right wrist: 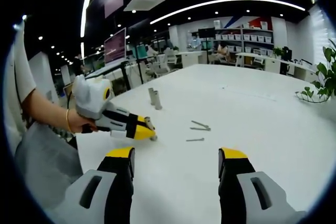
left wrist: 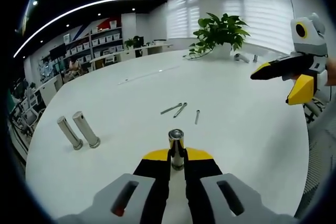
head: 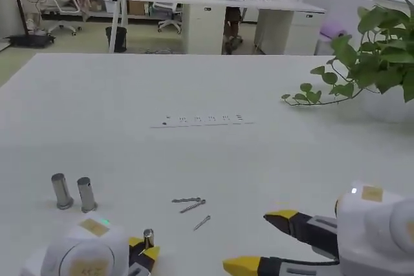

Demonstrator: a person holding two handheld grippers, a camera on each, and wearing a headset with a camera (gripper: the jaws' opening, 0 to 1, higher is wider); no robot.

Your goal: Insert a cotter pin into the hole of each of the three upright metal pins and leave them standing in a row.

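Cotter pins lie loose on the table just ahead of the left tool, which clamps one metal pin upright, so the right tool, hanging open, should probably pinch one near its looped head and feed it in slowly.

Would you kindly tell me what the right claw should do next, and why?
Probably lower the open, empty right claw onto the nearest cotter pin and grasp it: the left claw grips a metal pin upright, and the cotter pins lie loose on the workbench.
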